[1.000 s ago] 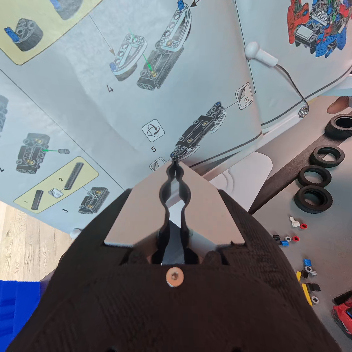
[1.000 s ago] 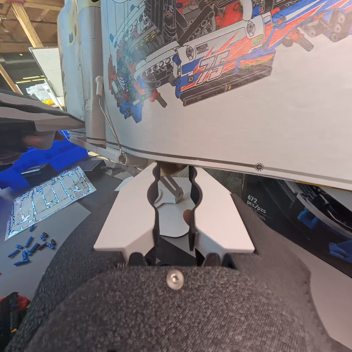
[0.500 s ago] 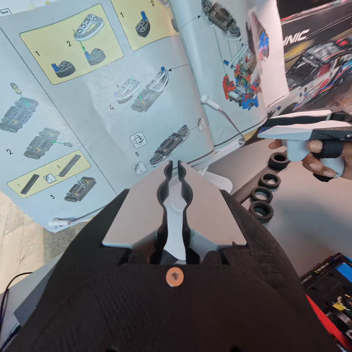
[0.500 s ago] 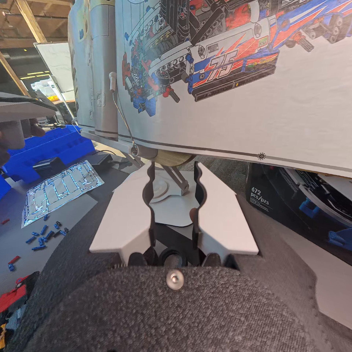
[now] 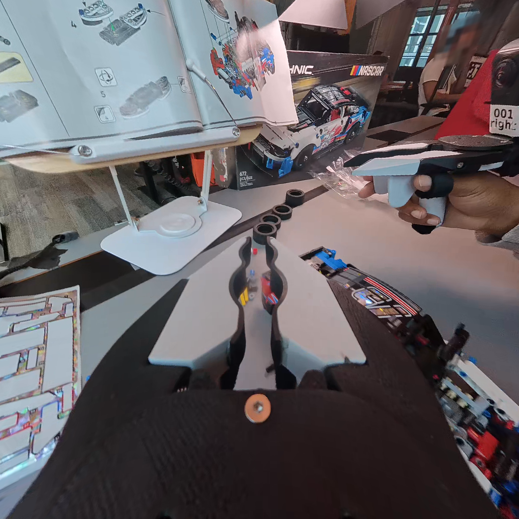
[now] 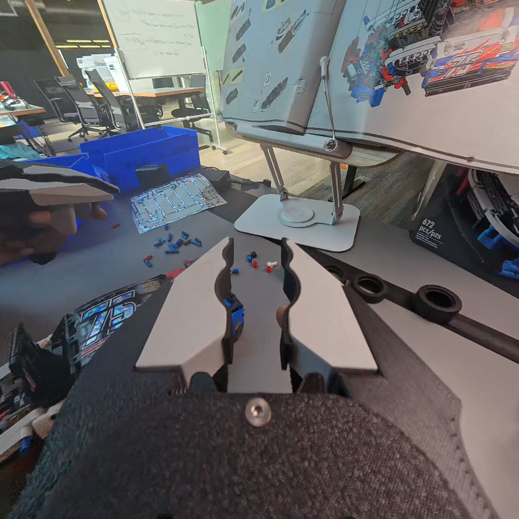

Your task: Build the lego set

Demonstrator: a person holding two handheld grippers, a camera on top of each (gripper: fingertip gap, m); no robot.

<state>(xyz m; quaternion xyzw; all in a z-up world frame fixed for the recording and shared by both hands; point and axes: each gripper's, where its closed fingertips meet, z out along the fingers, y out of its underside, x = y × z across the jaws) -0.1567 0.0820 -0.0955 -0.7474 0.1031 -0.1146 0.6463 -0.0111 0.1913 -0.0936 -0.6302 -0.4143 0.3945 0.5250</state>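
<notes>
Print marks the set box (image 5: 323, 118), instruction booklet (image 5: 112, 70), sticker sheet (image 5: 33, 365) and whiteboard (image 6: 157, 36).

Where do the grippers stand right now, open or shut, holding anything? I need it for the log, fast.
Left gripper: open, narrow gap, holding nothing.
Right gripper: open, wider gap, holding nothing.

My left gripper (image 5: 257, 243) hangs above the table, tilted downward, jaws parted by a narrow gap and holding nothing. My right gripper (image 6: 257, 241) hangs likewise, jaws spread wider, also empty. In the left wrist view my right hand (image 5: 449, 202) wraps the right gripper's handle, one finger through the trigger loop.
</notes>
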